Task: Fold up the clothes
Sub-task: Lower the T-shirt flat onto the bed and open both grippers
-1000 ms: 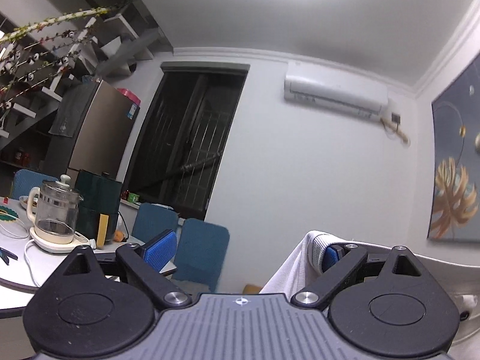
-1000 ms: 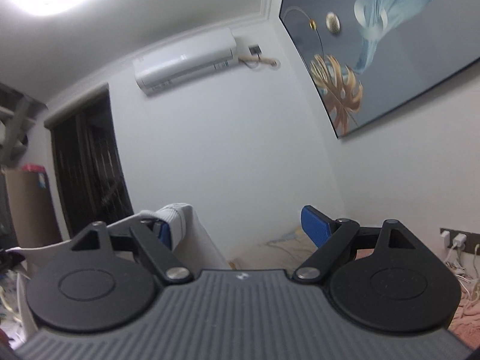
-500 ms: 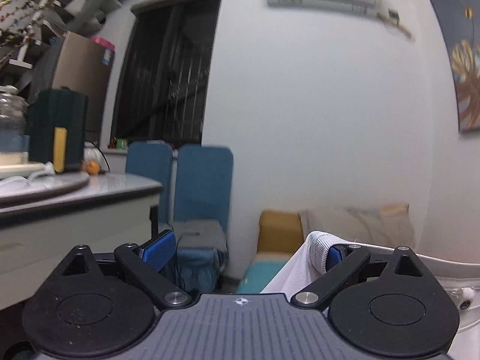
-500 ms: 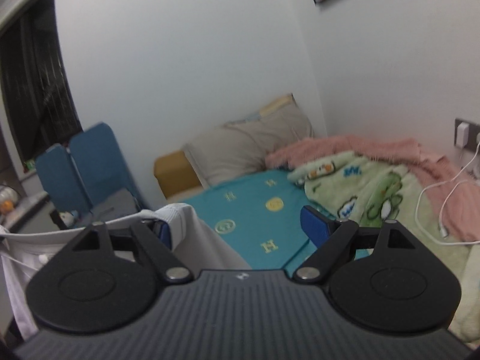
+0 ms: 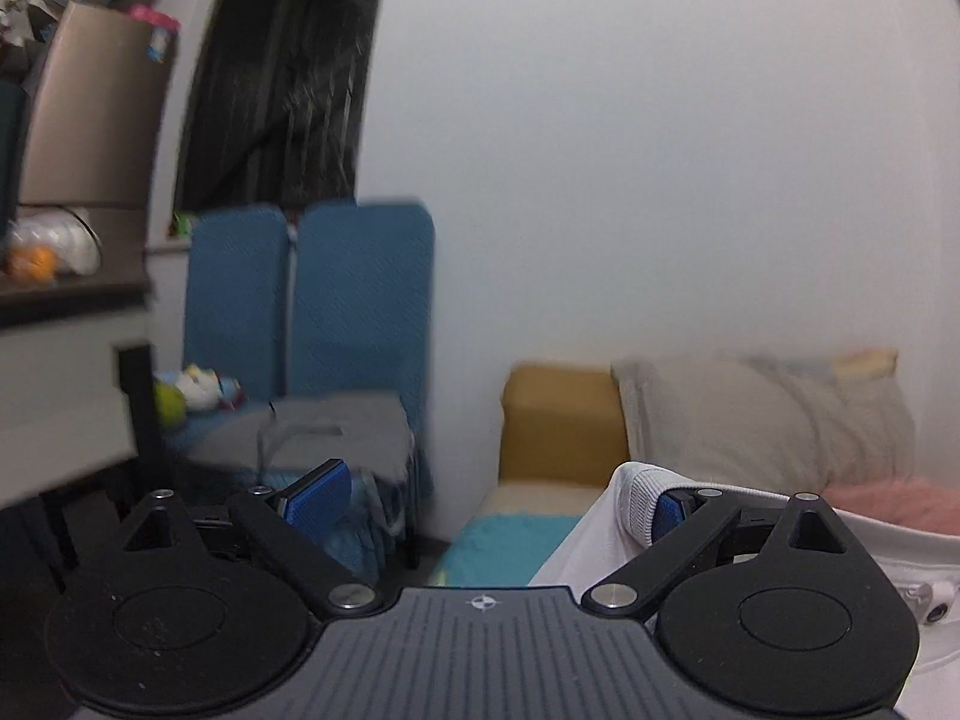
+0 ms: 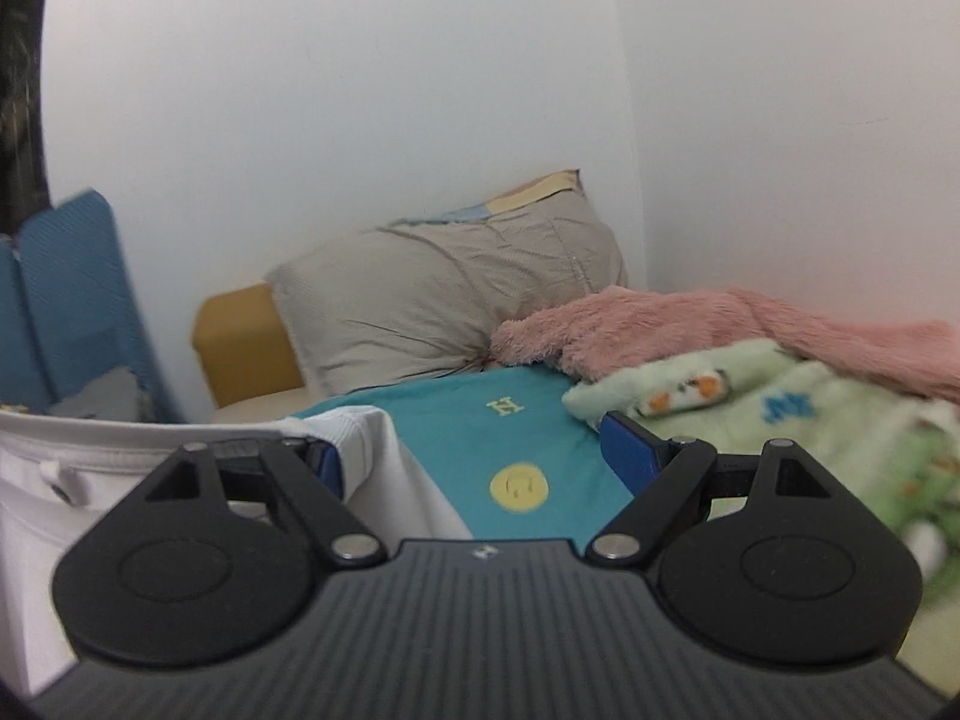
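white garment (image 5: pixel 606 546) hangs unfolded between both spread-wide hand-held grippers (image 5: pixel 486 501) (image 6: pixel 474 450), hooked over one finger each, above the bed (image 6: pixel 480 444).

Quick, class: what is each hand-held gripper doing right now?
Left hand-held gripper: open, white garment draped over its right finger.
Right hand-held gripper: open, same garment hooked over its left finger.

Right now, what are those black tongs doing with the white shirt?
A person holds tongs in each hand, and a white shirt hangs stretched between them above the bed. Both the left tongs and the right tongs stand open, with the shirt draped over one finger of each. Nothing is folded yet.
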`<action>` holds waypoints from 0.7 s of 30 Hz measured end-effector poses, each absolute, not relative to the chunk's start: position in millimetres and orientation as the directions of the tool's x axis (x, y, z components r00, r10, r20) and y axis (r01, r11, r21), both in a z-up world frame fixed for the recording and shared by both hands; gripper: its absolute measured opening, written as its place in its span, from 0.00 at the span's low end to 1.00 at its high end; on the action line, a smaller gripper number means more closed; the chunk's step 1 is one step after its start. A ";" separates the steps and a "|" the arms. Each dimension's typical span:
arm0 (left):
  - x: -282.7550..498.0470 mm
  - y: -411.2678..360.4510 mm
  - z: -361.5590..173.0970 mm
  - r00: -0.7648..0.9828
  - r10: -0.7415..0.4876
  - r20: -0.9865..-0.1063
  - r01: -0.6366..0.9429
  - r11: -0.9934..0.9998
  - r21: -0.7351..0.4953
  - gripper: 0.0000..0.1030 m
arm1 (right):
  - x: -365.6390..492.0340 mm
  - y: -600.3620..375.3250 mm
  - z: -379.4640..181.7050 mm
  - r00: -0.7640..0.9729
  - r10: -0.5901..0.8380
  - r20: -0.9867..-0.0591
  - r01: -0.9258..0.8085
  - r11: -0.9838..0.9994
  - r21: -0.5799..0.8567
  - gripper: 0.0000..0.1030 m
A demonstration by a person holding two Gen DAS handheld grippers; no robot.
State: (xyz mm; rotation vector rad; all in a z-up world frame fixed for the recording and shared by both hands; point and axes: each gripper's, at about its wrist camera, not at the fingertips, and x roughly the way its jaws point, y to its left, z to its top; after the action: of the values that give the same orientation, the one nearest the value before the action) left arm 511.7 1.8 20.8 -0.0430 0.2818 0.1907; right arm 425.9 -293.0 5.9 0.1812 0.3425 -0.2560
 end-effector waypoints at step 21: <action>552.8 21.0 -88.3 0.716 -0.026 -0.698 0.011 1.000 -0.026 1.00 | 484.0 -290.7 -109.3 0.728 0.059 -0.683 0.113 0.972 0.205 0.82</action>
State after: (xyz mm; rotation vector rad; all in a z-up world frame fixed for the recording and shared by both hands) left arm 552.8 21.0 -88.3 -0.0208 0.7726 -0.0207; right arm 484.0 -290.7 -109.3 0.2397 0.7564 -0.0298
